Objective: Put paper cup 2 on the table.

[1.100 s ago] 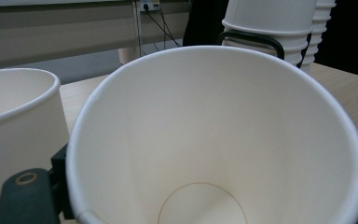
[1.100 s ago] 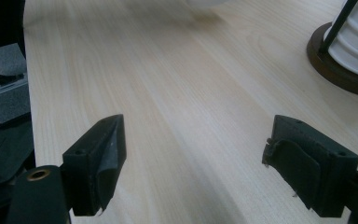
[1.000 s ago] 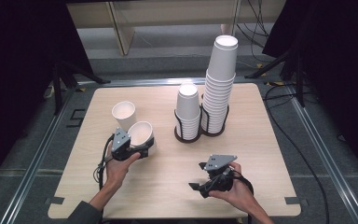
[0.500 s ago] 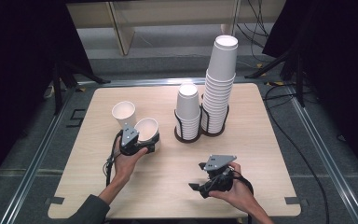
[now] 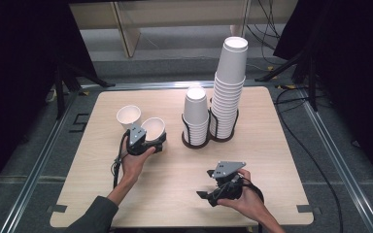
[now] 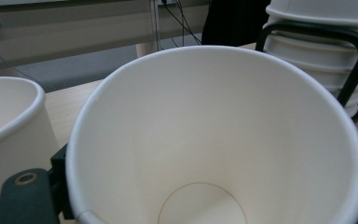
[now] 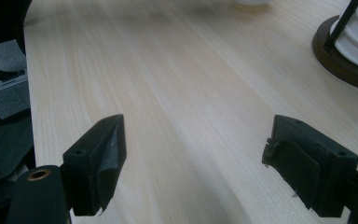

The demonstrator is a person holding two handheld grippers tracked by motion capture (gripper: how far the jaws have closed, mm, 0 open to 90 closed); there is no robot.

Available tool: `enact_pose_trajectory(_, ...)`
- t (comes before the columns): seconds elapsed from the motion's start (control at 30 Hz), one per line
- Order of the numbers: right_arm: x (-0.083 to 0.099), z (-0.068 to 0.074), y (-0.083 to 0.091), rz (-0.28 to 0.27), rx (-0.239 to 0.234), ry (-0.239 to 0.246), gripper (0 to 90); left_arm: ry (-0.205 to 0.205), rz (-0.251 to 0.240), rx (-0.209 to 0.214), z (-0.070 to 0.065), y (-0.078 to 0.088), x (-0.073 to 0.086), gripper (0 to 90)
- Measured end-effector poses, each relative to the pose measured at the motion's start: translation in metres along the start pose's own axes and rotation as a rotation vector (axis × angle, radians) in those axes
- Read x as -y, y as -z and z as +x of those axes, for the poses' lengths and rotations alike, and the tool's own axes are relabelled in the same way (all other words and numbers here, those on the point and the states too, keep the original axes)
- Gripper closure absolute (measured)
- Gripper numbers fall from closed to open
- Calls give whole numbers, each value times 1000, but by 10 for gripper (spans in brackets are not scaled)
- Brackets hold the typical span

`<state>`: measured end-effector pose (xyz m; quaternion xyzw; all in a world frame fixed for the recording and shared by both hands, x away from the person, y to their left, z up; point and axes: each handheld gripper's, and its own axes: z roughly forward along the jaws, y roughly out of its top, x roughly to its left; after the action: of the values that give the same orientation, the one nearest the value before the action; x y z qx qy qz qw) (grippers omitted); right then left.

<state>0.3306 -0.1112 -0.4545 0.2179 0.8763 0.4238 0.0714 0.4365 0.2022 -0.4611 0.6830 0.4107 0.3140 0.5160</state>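
Paper cup (image 5: 154,129) is being carried tilted, mouth up, just above the table (image 5: 272,145), beside the standing cup (image 5: 128,116) and L of the short stack (image 5: 195,114). Left gripper (image 5: 151,141) is pinching its wall, jaws nearly together. Vs. a sec ago, the cup is sitting further R, toward the holder (image 5: 209,141); likely heading for stacking. Right gripper (image 5: 209,195) is resting near the front edge w/ jaws spread, nothing between them.

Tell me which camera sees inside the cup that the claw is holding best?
The left gripper view: the held cup faces the camera, showing its white walls and round bottom. The high view shows it small and tilted in the left claw. The right gripper view shows table.
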Motion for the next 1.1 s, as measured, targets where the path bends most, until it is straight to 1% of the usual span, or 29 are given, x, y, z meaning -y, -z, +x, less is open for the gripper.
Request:
enact_pose_trajectory(0.03,0,1,-1,0,-5,-6,202,-1,6,2,1,-1,-1,152)
enact_pose_trajectory(0.07,0,1,-1,1,-3,-2,202,-6,14,4,2,-3,-2,151)
enact_pose_trajectory(0.13,0,1,-2,0,-2,4,202,-8,20,-11,3,-6,-2,151)
enact_pose_trajectory(0.17,1,1,-2,5,-9,-6,202,-9,25,-13,4,-8,-1,151)
enact_pose_trajectory(0.23,1,1,-2,8,-12,-6,202,-1,30,-21,5,-10,-1,151)
enact_pose_trajectory(0.27,1,1,-2,8,-14,-6,202,-5,23,-18,6,-13,-1,151)
enact_pose_trajectory(0.37,1,2,-2,6,-16,-7,202,-20,39,-27,7,-15,0,150)
enact_pose_trajectory(0.4,1,2,-2,7,-17,-9,202,-13,35,-28,8,-17,1,149)
enact_pose_trajectory(0.47,1,2,-2,8,-18,-7,202,-11,46,-30,10,-18,1,149)
enact_pose_trajectory(0.5,1,2,-2,9,-19,-6,202,-8,40,-28,11,-19,2,148)
enact_pose_trajectory(0.53,1,2,-2,8,-19,-5,202,-11,53,-35,11,-19,2,148)
enact_pose_trajectory(0.57,1,2,-2,9,-21,-5,202,-6,48,-31,11,-20,3,147)
enact_pose_trajectory(0.6,1,2,-2,8,-21,-5,202,-13,59,-32,12,-21,4,146)
enact_pose_trajectory(0.63,1,2,-2,7,-21,-4,202,-11,48,-27,12,-22,5,144)
enact_pose_trajectory(0.7,1,3,-3,6,-19,-3,202,-13,57,-31,12,-22,5,143)
enact_pose_trajectory(0.73,1,3,-3,7,-22,-4,202,-13,53,-29,12,-22,5,142)
enact_pose_trajectory(0.8,1,3,-3,6,-15,7,202,-25,57,-26,12,-22,5,138)
enact_pose_trajectory(0.83,1,3,-3,10,-22,-1,202,-29,60,-25,11,-23,5,135)
enact_pose_trajectory(0.87,1,3,-3,11,-23,0,202,-28,52,-22,11,-24,5,133)
enact_pose_trajectory(0.9,1,3,-4,8,-19,7,202,-26,56,-26,11,-24,5,130)
enact_pose_trajectory(1.1,1,3,-4,8,-21,9,202,-26,59,-12,11,-26,8,118)
